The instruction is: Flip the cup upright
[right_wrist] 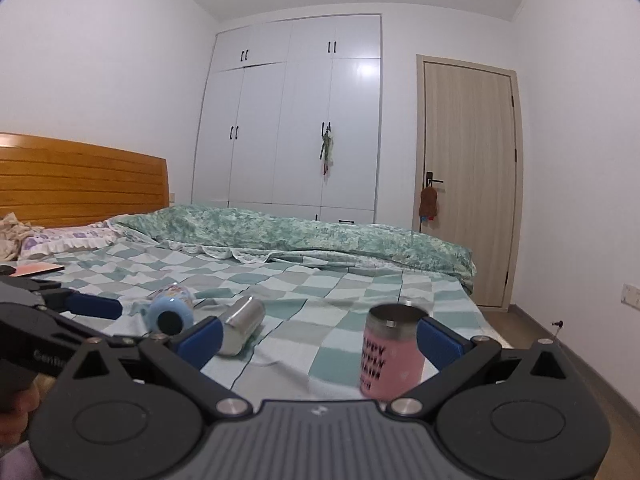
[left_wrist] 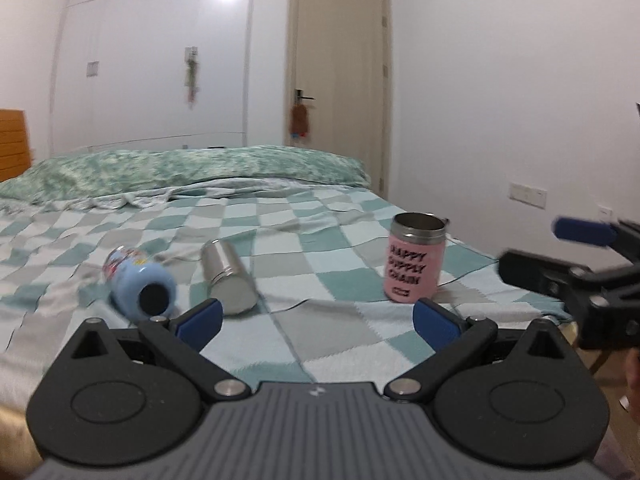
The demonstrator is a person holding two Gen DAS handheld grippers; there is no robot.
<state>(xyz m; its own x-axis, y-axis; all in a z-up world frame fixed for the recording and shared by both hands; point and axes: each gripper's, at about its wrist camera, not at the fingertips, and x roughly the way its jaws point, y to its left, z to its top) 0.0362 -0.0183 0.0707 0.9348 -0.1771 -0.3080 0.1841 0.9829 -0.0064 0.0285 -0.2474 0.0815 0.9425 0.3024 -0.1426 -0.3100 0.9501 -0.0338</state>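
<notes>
A pink cup with black lettering and a steel rim stands upright on the checkered bed; it also shows in the right wrist view. A steel cup lies on its side, as does a light blue cup. They also show in the right wrist view: the steel cup and the blue cup. My left gripper is open and empty, short of the cups. My right gripper is open and empty, its right finger beside the pink cup.
The checkered bedspread covers the bed, with a green duvet bunched at the far side. A wooden headboard is at the left. A wardrobe and door stand behind. The bed's right edge drops to the floor.
</notes>
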